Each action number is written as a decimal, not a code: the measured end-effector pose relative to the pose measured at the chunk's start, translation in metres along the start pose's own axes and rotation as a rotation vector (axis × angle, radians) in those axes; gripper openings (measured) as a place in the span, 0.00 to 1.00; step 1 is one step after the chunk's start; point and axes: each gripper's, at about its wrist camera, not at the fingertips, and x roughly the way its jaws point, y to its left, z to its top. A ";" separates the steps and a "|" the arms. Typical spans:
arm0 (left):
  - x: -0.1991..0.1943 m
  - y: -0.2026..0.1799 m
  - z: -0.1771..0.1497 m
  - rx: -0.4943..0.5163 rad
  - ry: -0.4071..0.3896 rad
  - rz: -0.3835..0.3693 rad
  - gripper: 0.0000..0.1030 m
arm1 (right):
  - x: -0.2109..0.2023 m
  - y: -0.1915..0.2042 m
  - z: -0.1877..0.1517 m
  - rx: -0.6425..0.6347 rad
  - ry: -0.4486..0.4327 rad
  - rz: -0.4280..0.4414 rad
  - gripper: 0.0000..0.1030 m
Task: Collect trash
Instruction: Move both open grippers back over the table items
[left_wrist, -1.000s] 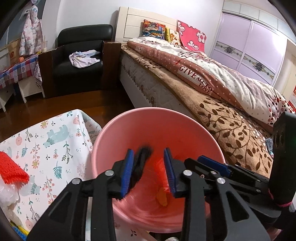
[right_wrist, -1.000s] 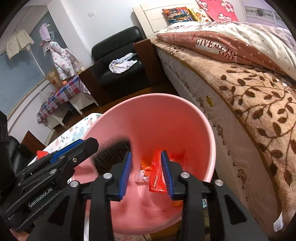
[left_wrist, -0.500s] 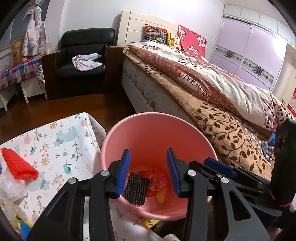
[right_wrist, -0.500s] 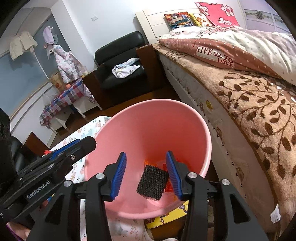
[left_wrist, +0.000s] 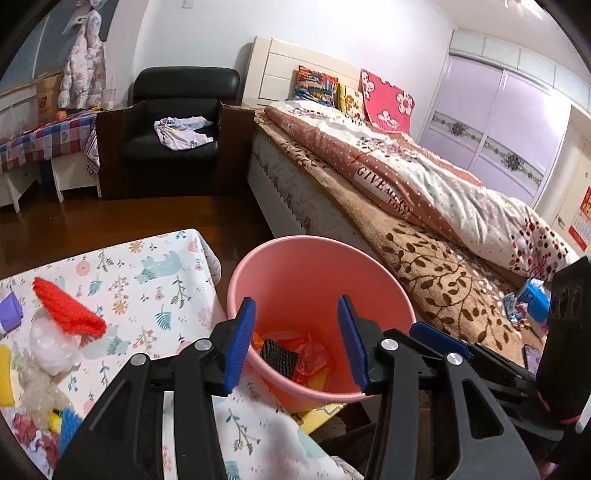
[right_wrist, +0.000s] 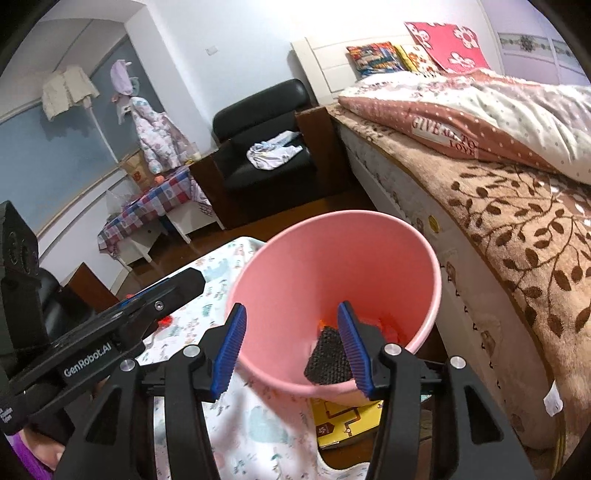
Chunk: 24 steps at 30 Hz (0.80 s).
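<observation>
Both grippers hung over the pink bin with nothing in them: the left gripper (left_wrist: 295, 339) had its blue pads spread wide apart, and the right gripper (right_wrist: 293, 347) stood just as released. Down in the pink bin (left_wrist: 317, 258), a black mesh scrap (left_wrist: 279, 357) lay flat on a heap of red and orange wrappers (left_wrist: 312, 360); from the right side the same black mesh scrap (right_wrist: 327, 360) showed leaning on the bin's near wall.

By my reckoning one drop was done, and the work stood between pieces. The next move called for a swing toward the table and a fresh pick, most likely the red knitted piece (left_wrist: 68, 308), which looked soft and easy to pinch, or the clear plastic wad (left_wrist: 55, 345) touching it, which would crumple and might slip. A yellow item (left_wrist: 5, 373) and a blue one (left_wrist: 70, 424) lay near the cloth's edge.

That floral tablecloth (left_wrist: 155, 273) hung just beside the bin, with a yellow box (right_wrist: 343, 417) on the floor under the bin's edge. Beyond lay dark wood flooring, a bed (left_wrist: 424, 229) with a leaf-patterned blanket close on the bin's other side, a black armchair (left_wrist: 177, 122) holding crumpled laundry, and lilac wardrobe doors (left_wrist: 491, 122) far back.
</observation>
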 end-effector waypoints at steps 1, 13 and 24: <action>-0.005 0.002 -0.002 -0.004 -0.001 -0.001 0.45 | -0.002 0.004 -0.002 -0.008 -0.004 0.003 0.50; -0.068 0.029 -0.032 0.020 -0.047 0.067 0.45 | -0.021 0.058 -0.030 -0.068 -0.011 0.095 0.50; -0.121 0.093 -0.051 -0.045 -0.095 0.190 0.45 | 0.003 0.093 -0.048 -0.110 0.062 0.145 0.49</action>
